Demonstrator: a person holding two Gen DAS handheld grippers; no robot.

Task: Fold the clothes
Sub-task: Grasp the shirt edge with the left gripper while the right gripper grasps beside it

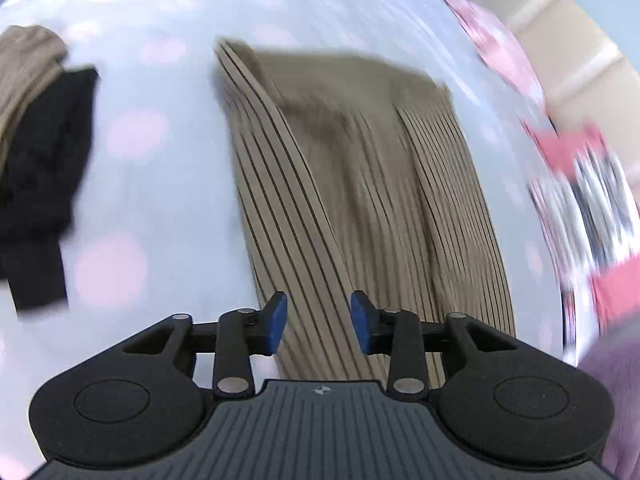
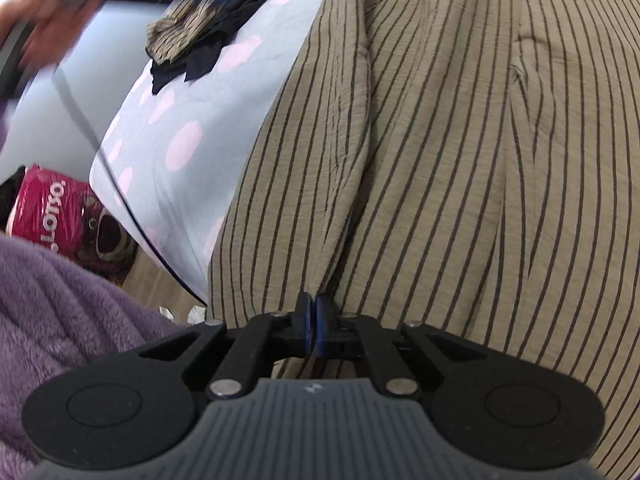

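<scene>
on the bed (image 1: 168, 184), over a pale blue sheet with pink dots, a tan striped garment (image 1: 360, 184) lies spread out lengthwise, its folds running away from the left gripper (image 1: 319, 322). that gripper hangs just above the near end of the cloth with its blue-padded fingers (image 1: 278, 322) apart and nothing between them; the view is smeared by motion blur. off to the left on the sheet sits a small heap of a black garment (image 1: 40, 184) and another tan piece (image 1: 28, 64). from the right wrist view, the right gripper (image 2: 313, 326) has its fingers (image 2: 304, 320) pressed together on a pinch of the tan striped garment (image 2: 460, 152) near its edge, the fabric gathering into a ridge there. beside the bed (image 2: 180, 128), a red printed package (image 2: 60, 216) stands on the floor, and purple fleece (image 2: 60, 312) fills the lower left corner.
</scene>
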